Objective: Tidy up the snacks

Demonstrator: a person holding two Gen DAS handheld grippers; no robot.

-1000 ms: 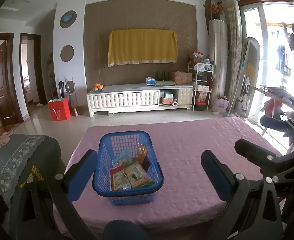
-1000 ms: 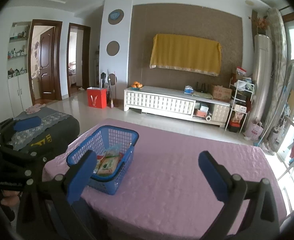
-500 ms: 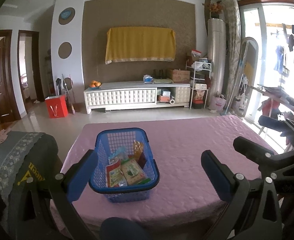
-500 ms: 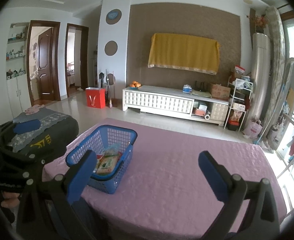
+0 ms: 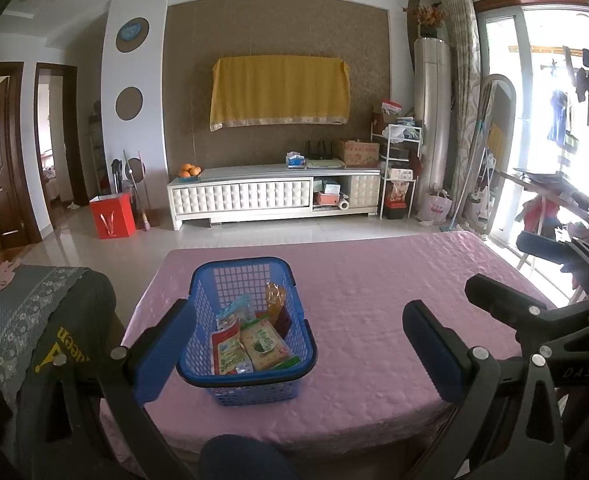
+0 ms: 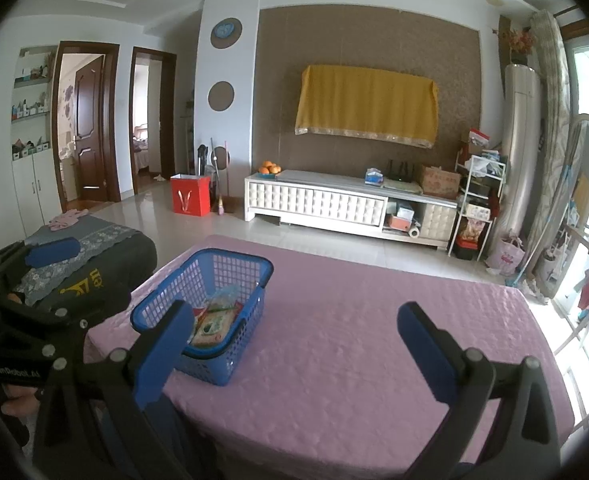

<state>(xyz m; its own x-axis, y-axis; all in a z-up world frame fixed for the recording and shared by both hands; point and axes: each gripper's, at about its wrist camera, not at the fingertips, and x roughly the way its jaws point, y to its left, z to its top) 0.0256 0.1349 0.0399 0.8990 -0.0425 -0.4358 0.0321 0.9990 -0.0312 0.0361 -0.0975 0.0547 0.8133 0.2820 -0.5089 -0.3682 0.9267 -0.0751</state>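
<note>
A blue plastic basket (image 5: 246, 276) (image 6: 222, 264) stands on the near left part of a table with a pink cloth (image 5: 374, 300) (image 6: 354, 340). Inside lie several snack packets (image 5: 254, 340) (image 6: 214, 320), among them a green-labelled cracker pack (image 5: 264, 344) and an orange packet (image 5: 275, 296). My left gripper (image 5: 298, 344) hangs open above the table's near edge, its left finger beside the basket. My right gripper (image 6: 294, 344) is open too, held to the right of the basket, nothing between its fingers. The right gripper also shows at the right edge of the left wrist view (image 5: 542, 280).
A chair with a grey lace-trimmed cover (image 5: 22, 312) (image 6: 82, 248) stands left of the table. Beyond the table are tiled floor, a white TV cabinet (image 5: 270, 196) (image 6: 334, 204), a red bag (image 5: 112, 216) and a wire shelf (image 5: 398, 168). A drying rack (image 5: 554, 192) is at the right.
Both grippers have pulled back and risen slightly, so the basket and table sit a little lower and farther in view. Both stay open; the basket has not moved.
</note>
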